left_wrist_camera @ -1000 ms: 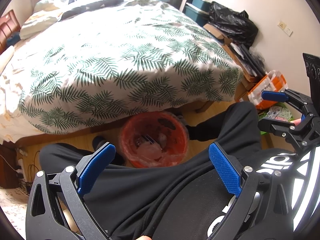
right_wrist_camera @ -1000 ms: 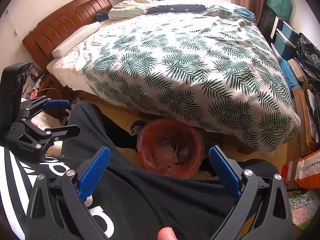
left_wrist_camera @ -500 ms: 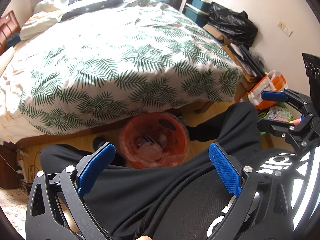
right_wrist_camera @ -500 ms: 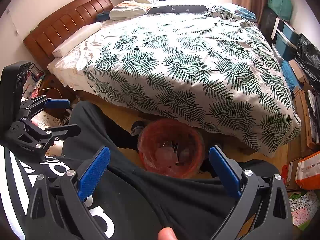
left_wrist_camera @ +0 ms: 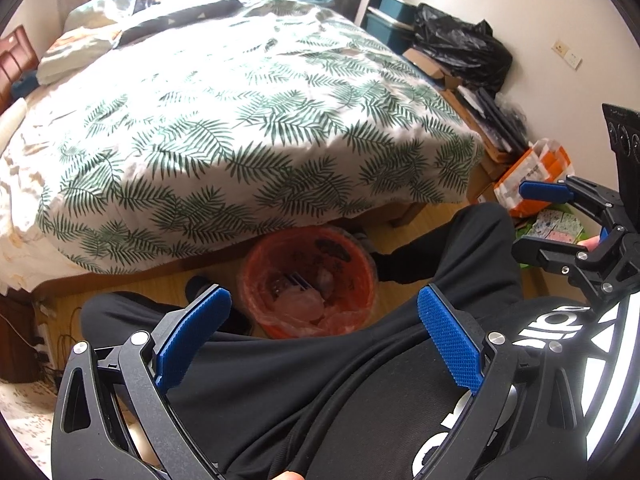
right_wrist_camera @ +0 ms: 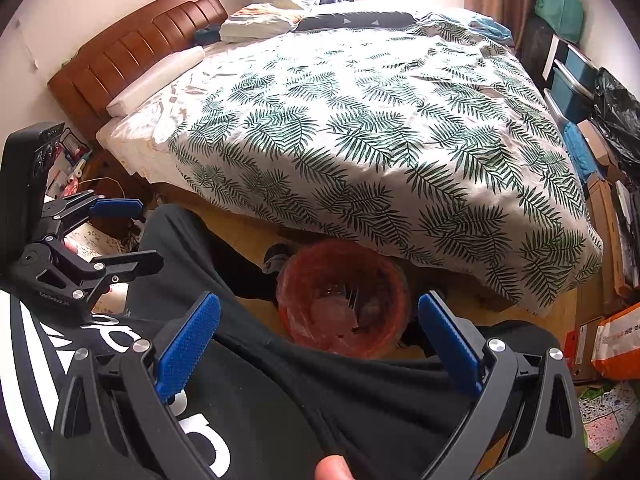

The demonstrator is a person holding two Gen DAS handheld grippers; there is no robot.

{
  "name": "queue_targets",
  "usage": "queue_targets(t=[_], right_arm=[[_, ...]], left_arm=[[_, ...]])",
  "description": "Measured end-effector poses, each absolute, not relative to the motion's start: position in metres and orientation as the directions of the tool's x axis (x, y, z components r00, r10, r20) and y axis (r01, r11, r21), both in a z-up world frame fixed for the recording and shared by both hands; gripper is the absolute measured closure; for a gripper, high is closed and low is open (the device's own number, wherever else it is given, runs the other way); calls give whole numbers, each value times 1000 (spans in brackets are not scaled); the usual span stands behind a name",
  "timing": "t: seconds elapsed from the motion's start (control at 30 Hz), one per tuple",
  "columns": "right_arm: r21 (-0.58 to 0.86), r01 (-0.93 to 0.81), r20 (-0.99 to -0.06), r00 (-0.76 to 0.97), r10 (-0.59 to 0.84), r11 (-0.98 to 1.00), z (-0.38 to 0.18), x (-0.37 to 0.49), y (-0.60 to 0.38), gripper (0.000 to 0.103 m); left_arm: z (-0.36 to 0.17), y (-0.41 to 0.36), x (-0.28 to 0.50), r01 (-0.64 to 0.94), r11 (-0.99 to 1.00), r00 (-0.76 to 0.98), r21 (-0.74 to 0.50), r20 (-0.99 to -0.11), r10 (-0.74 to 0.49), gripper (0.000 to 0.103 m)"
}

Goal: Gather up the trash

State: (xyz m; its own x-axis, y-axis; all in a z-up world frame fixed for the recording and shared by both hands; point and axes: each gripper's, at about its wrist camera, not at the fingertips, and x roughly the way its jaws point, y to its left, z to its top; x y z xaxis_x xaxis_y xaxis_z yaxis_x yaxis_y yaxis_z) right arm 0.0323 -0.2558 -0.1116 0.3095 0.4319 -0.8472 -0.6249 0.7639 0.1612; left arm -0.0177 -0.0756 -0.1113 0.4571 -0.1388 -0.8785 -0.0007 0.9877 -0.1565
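Nothing has shifted much; both tools, left tool and right tool, hang released and empty just above the orange trash bin, equally near.

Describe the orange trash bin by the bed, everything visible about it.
The trash bin is round and upright, lined with a thin translucent orange bag crumpled over its rim. It stands on the wooden floor at the bed's edge, between the seated person's legs, partly under the overhanging leaf-print duvet. Inside lie pale crumpled wrappers or tissue and some dark scraps. Neither gripper touches it.
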Motion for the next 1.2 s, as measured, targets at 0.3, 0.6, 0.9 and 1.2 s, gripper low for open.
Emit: queue_targets(t=[0.3,0.6,0.9,1.2], right_arm=[[164,-620,-846,312,433,768,-112,32,-256,5],[165,-618,-845,314,434,768,-112,32,-257,5],[167,-612,-842,319,434,773,-112,31,-257,5],[166,-610,-842,322,434,775,-112,31,-256,5]], left_arm=[[-111,-75,-17,0,988,457,-156,-878,-139,6],[-112,-76,-19,0,988,457,-154,-879,-137,6],[-111,-77,-19,1,988,459,-154,-878,-137,6],[-111,-79,-19,-3,988,460,-153,-877,-135,6]])
